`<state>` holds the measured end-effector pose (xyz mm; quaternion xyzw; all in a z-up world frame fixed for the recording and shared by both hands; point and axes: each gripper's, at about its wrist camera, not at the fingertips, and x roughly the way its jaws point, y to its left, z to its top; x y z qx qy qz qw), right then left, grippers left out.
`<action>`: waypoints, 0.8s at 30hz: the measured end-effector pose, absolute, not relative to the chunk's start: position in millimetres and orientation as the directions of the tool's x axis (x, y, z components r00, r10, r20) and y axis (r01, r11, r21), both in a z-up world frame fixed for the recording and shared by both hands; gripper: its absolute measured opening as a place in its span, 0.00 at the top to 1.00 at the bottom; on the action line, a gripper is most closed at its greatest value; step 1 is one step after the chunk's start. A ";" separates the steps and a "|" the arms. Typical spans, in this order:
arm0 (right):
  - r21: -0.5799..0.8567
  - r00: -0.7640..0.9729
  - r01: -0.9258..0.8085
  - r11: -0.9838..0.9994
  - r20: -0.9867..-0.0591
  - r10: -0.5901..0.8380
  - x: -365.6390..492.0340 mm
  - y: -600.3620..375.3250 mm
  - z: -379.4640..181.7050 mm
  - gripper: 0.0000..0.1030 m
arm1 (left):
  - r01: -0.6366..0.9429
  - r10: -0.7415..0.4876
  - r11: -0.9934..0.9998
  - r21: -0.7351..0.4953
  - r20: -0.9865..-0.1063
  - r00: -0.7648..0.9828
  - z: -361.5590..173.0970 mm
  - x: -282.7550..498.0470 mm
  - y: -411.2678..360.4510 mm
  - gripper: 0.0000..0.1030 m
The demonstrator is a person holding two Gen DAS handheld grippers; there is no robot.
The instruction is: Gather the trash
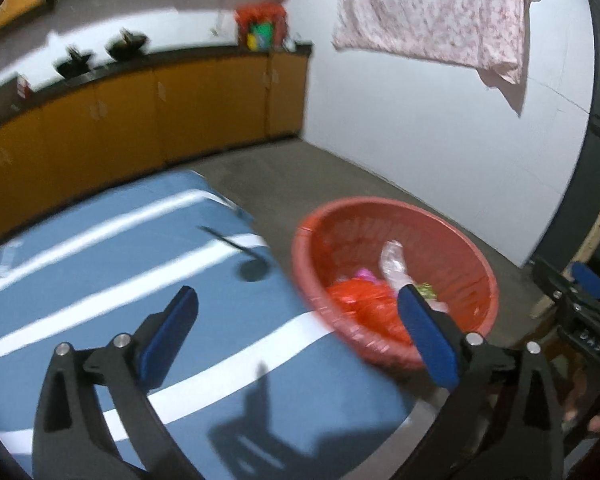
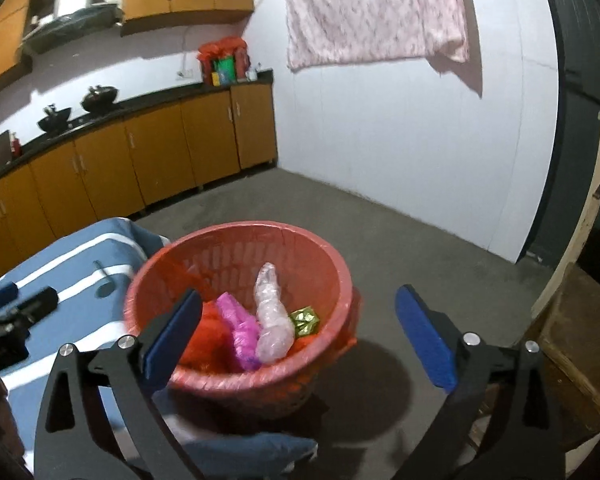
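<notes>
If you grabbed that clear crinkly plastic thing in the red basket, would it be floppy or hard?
Probably floppy: the clear plastic wrap looks crumpled and bunched, so it would likely squash between the fingers. It seems light for its size, being see-through film. It leans on the pink bag inside the red basket, so lifting it might nudge that too.

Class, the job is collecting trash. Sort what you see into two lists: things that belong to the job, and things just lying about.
Job: red basket, clear plastic wrap, pink bag, red bag, gold wrapper.

Lying about: striped blue mat, black ladle, hanging pink cloth, woks.
</notes>
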<state>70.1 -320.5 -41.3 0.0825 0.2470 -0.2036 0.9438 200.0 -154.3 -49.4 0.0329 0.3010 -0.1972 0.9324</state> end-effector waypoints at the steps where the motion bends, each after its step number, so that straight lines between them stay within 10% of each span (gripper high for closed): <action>1: 0.057 0.802 0.417 0.907 -0.494 -0.337 64.3 -318.0 -38.5 0.04 | 0.374 -0.333 0.926 -0.045 -0.563 0.757 -45.8 191.7 -147.4 0.04; 24: -0.010 0.890 0.227 0.974 -0.405 -0.211 -38.1 -207.8 -3.6 0.02 | 0.145 -0.113 0.989 0.034 -0.460 0.880 -8.7 14.1 -38.5 0.04</action>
